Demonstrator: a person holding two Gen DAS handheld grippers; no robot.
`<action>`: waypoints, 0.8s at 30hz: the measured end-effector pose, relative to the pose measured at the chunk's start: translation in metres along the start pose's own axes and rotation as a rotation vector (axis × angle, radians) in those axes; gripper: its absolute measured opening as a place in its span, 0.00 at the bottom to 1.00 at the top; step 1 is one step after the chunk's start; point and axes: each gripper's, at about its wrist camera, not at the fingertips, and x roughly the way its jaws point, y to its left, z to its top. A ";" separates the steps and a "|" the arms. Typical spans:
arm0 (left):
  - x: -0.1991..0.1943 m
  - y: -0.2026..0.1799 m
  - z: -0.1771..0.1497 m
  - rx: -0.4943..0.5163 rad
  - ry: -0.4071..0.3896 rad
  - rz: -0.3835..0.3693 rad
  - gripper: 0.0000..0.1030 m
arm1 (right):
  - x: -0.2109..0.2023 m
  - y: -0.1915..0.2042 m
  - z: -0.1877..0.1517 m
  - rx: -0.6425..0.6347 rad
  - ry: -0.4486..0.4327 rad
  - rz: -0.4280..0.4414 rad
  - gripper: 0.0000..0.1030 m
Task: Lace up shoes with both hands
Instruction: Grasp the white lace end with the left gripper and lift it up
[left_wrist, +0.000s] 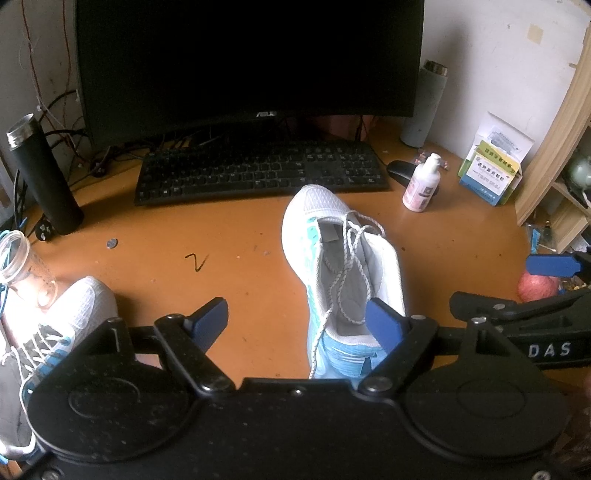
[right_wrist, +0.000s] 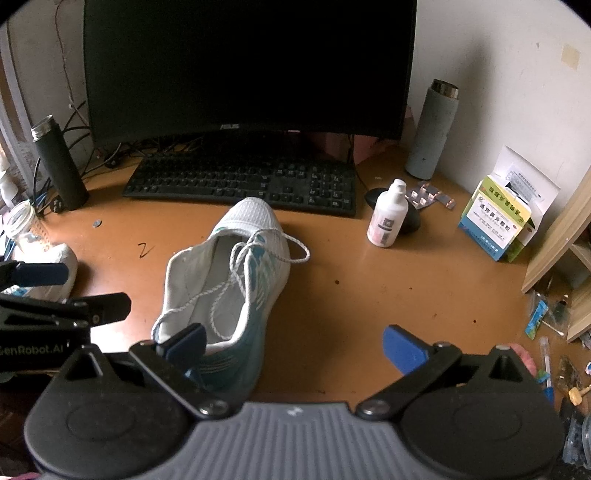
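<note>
Left wrist view: the left gripper (left_wrist: 297, 319) is spread wide, empty, over the heel of the white shoe (left_wrist: 341, 273), which lies just before the keyboard (left_wrist: 258, 173) under an "ASUS" monitor (left_wrist: 251, 59). The other gripper reads "DAS".

Right wrist view: the right gripper (right_wrist: 293, 341) gapes too, holding nothing; the shoe (right_wrist: 229, 284) lies left before it, its lace (right_wrist: 236, 280) loose. "GenRobot.AI" marks the left gripper (right_wrist: 62, 291).
</note>
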 end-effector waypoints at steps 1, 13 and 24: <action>0.000 0.002 -0.001 0.003 -0.002 0.005 0.80 | -0.001 -0.001 0.000 0.003 -0.007 -0.001 0.99; 0.041 0.024 -0.037 0.063 0.125 -0.067 0.73 | 0.009 -0.014 -0.012 -0.058 -0.019 0.026 0.99; 0.080 0.018 -0.060 0.041 0.174 -0.189 0.26 | 0.011 -0.015 -0.029 -0.070 0.027 0.110 0.95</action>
